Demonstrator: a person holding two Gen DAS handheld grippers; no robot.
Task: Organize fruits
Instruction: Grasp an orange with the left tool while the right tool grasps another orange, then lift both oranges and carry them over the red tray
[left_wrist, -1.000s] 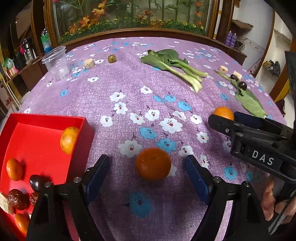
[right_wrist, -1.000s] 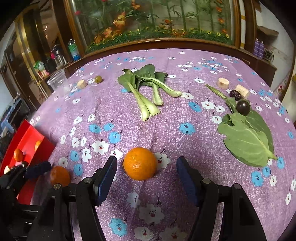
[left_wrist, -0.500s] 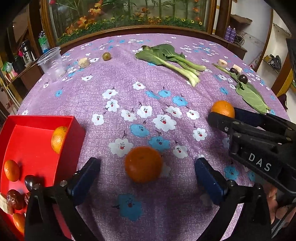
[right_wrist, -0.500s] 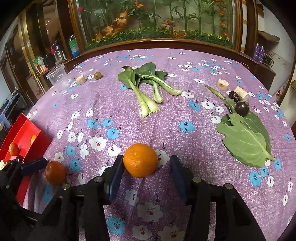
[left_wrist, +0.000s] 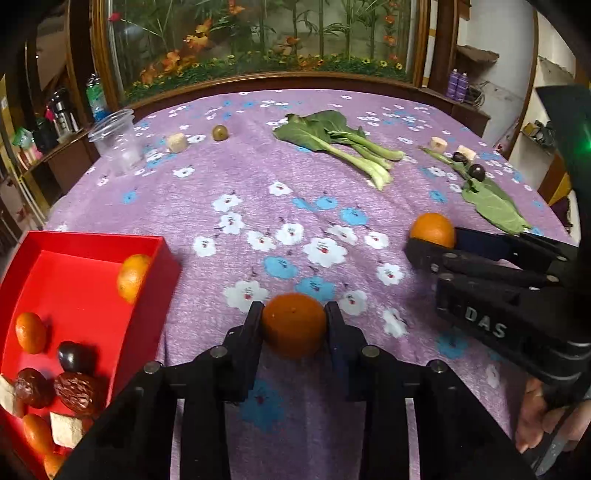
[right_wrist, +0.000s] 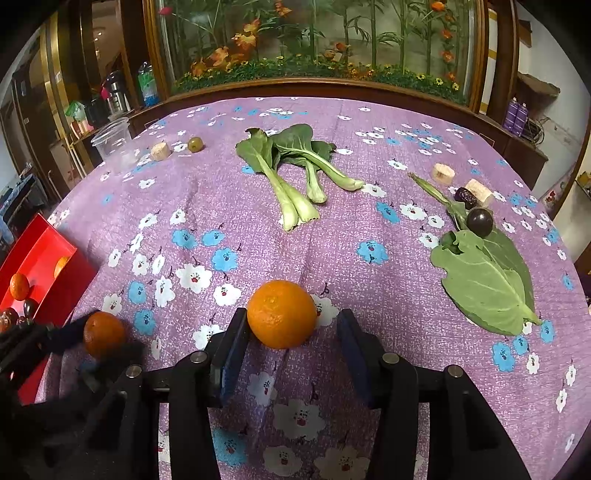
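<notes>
nearby, red tray (left_wrist: 168, 254) left, bok choy (left_wrist: 343, 144) behind, plastic cup (left_wrist: 116, 142) far left

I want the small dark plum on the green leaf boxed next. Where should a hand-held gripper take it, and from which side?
Grip the dark plum across its round middle, coming from above and the near side. It sits free on the green leaf, but a date lies close behind it, so keep the pads on its left and right flanks.

Tray (left_wrist: 162, 243) left of greens (left_wrist: 332, 144)

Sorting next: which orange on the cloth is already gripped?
The darker orange by the red tray; the left gripper jaws pinch it.
</notes>
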